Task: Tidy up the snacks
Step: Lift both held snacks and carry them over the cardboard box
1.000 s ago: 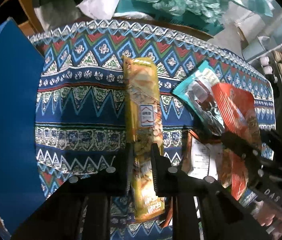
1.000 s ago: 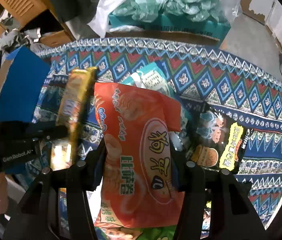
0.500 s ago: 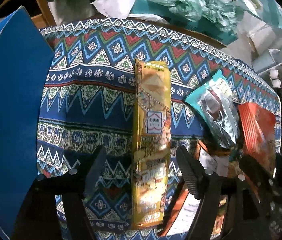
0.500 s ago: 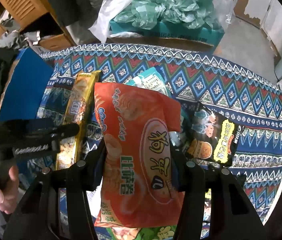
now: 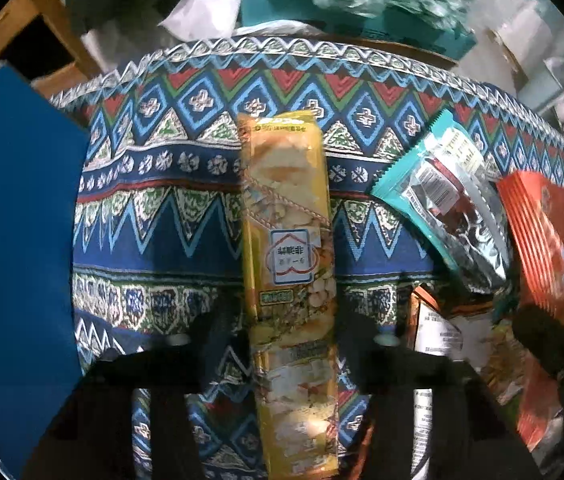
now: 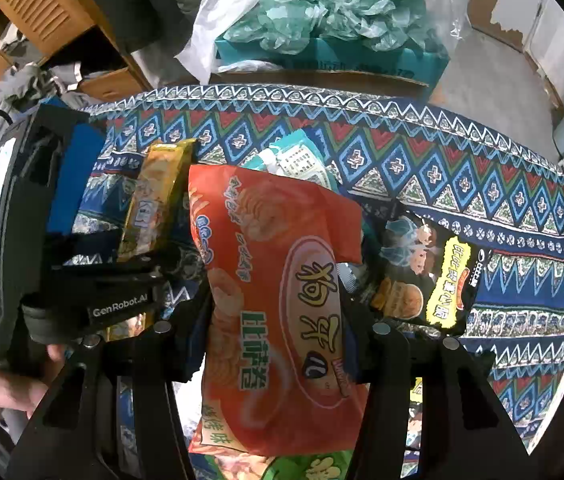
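While the right gripper clamps an orange snack bag printed with large Chinese characters above the patterned tablecloth, the left gripper, marked "GenRobot.AI", has just been closing on a long yellow cracker pack lying flat. Beside it: teal-edged foil pouch; black packet, yellow label; blue box.

Left gripper dropped lower — jaws closing again, seemingly pinching yellow snack pack.
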Demonstrator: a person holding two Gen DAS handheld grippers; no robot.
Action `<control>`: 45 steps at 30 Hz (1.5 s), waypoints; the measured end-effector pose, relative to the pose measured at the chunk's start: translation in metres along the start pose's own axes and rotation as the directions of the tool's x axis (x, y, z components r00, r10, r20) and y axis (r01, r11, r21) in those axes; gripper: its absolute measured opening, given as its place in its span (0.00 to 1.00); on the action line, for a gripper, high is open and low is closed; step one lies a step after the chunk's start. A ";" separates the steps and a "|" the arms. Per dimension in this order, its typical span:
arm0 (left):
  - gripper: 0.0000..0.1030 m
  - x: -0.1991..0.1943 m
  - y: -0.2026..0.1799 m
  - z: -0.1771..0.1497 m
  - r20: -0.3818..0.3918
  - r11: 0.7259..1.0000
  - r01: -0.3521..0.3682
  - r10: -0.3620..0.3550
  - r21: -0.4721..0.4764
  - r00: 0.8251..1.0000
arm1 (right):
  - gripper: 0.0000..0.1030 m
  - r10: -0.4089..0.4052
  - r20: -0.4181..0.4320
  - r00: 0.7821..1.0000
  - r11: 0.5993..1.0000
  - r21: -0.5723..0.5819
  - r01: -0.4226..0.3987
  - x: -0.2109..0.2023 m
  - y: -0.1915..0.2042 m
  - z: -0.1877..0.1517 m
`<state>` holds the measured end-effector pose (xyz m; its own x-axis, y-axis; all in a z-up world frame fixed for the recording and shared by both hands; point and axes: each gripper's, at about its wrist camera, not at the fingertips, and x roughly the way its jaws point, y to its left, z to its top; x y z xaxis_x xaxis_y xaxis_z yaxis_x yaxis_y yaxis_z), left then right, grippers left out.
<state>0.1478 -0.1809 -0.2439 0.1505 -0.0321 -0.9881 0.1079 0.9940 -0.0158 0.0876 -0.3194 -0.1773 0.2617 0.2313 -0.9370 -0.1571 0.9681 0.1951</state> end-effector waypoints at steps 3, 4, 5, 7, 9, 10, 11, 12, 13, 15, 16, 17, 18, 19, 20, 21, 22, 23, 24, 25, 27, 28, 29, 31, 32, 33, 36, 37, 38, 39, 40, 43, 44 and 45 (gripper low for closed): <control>0.32 0.002 -0.001 0.001 -0.005 1.000 0.012 -0.012 0.001 1.000 | 0.51 0.001 0.001 1.000 1.000 0.000 -0.001 0.000 -0.001 0.001; 0.31 0.002 -0.001 0.001 -0.005 1.000 0.014 -0.014 0.001 1.000 | 0.51 0.001 0.002 1.000 1.000 -0.001 -0.001 0.000 0.000 0.001; 0.31 0.002 0.000 0.001 -0.008 1.000 0.018 -0.018 0.002 1.000 | 0.51 0.001 0.003 1.000 1.000 -0.004 -0.001 0.000 0.000 0.002; 0.31 0.000 0.004 -0.002 -0.012 1.000 0.027 -0.027 0.004 1.000 | 0.51 0.001 0.005 1.000 1.000 -0.007 -0.001 -0.001 0.002 0.001; 0.30 -0.005 0.011 -0.006 -0.020 0.999 0.032 -0.032 0.004 0.999 | 0.51 0.000 0.007 1.000 1.000 -0.009 0.000 -0.003 0.004 0.001; 0.30 -0.006 0.012 -0.007 -0.021 0.999 0.033 -0.033 0.005 0.999 | 0.51 0.000 0.007 1.000 1.000 -0.009 0.000 -0.004 0.005 0.001; 0.30 -0.009 0.015 -0.010 -0.022 0.999 0.033 -0.033 0.006 0.999 | 0.51 0.000 0.008 1.000 1.000 -0.009 0.000 -0.004 0.006 0.001; 0.30 -0.012 0.017 -0.012 -0.021 0.999 0.036 -0.036 0.006 0.999 | 0.51 0.000 0.010 1.000 1.000 -0.011 0.000 -0.006 0.007 0.001; 0.30 -0.016 0.020 -0.015 -0.019 0.999 0.036 -0.036 0.009 0.999 | 0.51 0.002 0.014 1.000 1.000 -0.014 -0.002 -0.007 0.009 0.002; 0.30 -0.026 0.023 -0.019 -0.006 0.999 0.030 -0.030 0.022 1.000 | 0.51 0.004 0.021 1.000 1.000 -0.019 -0.004 -0.010 0.013 0.002; 0.30 -0.029 0.024 -0.021 0.000 0.999 0.029 -0.029 0.027 1.000 | 0.51 0.005 0.026 1.000 1.000 -0.023 -0.005 -0.013 0.016 0.002; 0.30 -0.036 0.026 -0.023 0.013 0.999 0.026 -0.027 0.036 1.000 | 0.51 0.007 0.029 1.000 1.000 -0.025 -0.006 -0.014 0.018 0.002; 0.30 -0.042 0.030 -0.027 0.019 0.999 0.026 -0.027 0.040 0.999 | 0.51 0.008 0.032 0.999 1.000 -0.027 -0.007 -0.016 0.020 0.002; 0.30 -0.046 0.031 -0.028 0.025 0.999 0.027 -0.028 0.046 0.999 | 0.51 0.008 0.036 0.999 1.000 -0.029 -0.007 -0.018 0.022 0.003; 0.30 -0.052 0.034 -0.032 0.032 0.998 0.028 -0.030 0.052 0.999 | 0.51 0.008 0.038 0.999 1.000 -0.031 -0.007 -0.020 0.024 0.003; 0.30 -0.056 0.035 -0.033 0.035 0.998 0.029 -0.031 0.056 0.999 | 0.51 0.009 0.041 0.999 0.999 -0.033 -0.007 -0.021 0.026 0.003; 0.30 -0.060 0.037 -0.035 0.040 0.998 0.029 -0.031 0.059 0.999 | 0.51 0.008 0.045 0.999 0.999 -0.034 -0.006 -0.024 0.029 0.003; 0.30 -0.065 0.039 -0.038 0.047 0.998 0.029 -0.032 0.063 0.998 | 0.51 0.006 0.048 0.999 0.999 -0.035 -0.005 -0.026 0.031 0.003; 0.30 -0.071 0.041 -0.040 0.054 0.997 0.030 -0.034 0.069 0.998 | 0.51 0.007 0.051 0.999 0.999 -0.037 -0.005 -0.027 0.032 0.003; 0.30 -0.075 0.041 -0.040 0.059 0.997 0.030 -0.035 0.073 0.998 | 0.51 0.007 0.055 0.998 0.999 -0.039 -0.005 -0.030 0.034 0.003; 0.30 -0.086 0.043 -0.044 0.073 0.996 0.033 -0.039 0.081 0.997 | 0.51 0.007 0.063 0.998 0.999 -0.044 -0.004 -0.033 0.040 0.003; 0.30 -0.091 0.044 -0.045 0.078 0.996 0.035 -0.042 0.083 0.996 | 0.51 0.007 0.067 0.998 0.999 -0.046 -0.003 -0.036 0.043 0.003; 0.30 -0.094 0.043 -0.046 0.082 0.996 0.038 -0.045 0.085 0.996 | 0.51 0.006 0.070 0.998 0.999 -0.048 -0.003 -0.038 0.045 0.003; 0.30 -0.104 0.045 -0.048 0.090 0.995 0.046 -0.054 0.087 0.994 | 0.51 0.009 0.077 0.997 0.999 -0.052 -0.005 -0.043 0.050 0.002; 0.30 -0.108 0.047 -0.049 0.092 0.995 0.049 -0.057 0.087 0.994 | 0.51 0.010 0.081 0.997 0.999 -0.054 -0.005 -0.046 0.052 0.002; 0.30 -0.111 0.050 -0.049 0.094 0.995 0.051 -0.059 0.086 0.994 | 0.51 0.011 0.083 0.996 0.998 -0.056 -0.006 -0.048 0.055 0.002; 0.30 -0.121 0.056 -0.049 0.104 0.995 0.064 -0.072 0.083 0.992 | 0.51 0.013 0.092 0.996 0.998 -0.069 -0.007 -0.057 0.065 0.001; 0.30 -0.124 0.057 -0.050 0.110 0.994 0.066 -0.075 0.083 0.991 | 0.51 0.016 0.095 0.995 0.997 -0.073 -0.009 -0.059 0.069 0.001; 0.30 -0.126 0.060 -0.050 0.119 0.994 0.066 -0.076 0.084 0.990 | 0.51 0.019 0.098 0.995 0.997 -0.077 -0.011 -0.062 0.071 0.000; 0.30 -0.128 0.061 -0.050 0.124 0.994 0.065 -0.075 0.086 0.989 | 0.51 0.021 0.102 0.995 0.997 -0.081 -0.012 -0.064 0.074 0.001; 0.30 -0.131 0.063 -0.051 0.133 0.994 0.063 -0.075 0.089 0.988 | 0.51 0.022 0.105 0.994 0.996 -0.085 -0.013 -0.066 0.077 0.001; 0.30 -0.143 0.071 -0.056 0.151 0.993 0.070 -0.083 0.090 0.985 | 0.51 0.027 0.115 0.993 0.995 -0.101 -0.015 -0.072 0.087 0.003; 0.30 -0.145 0.073 -0.057 0.154 0.993 0.071 -0.085 0.090 0.984 | 0.51 0.030 0.117 0.993 0.994 -0.106 -0.018 -0.074 0.091 0.004; 0.30 -0.149 0.076 -0.059 0.163 0.993 0.073 -0.086 0.090 0.983 | 0.51 0.033 0.121 0.992 0.994 -0.111 -0.019 -0.076 0.095 0.004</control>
<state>0.0759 -0.0945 -0.1070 0.2985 -0.1344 -0.9449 0.2061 0.9758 -0.0737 0.0571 -0.2448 -0.0866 0.3693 0.2727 -0.8884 -0.2670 0.9468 0.1796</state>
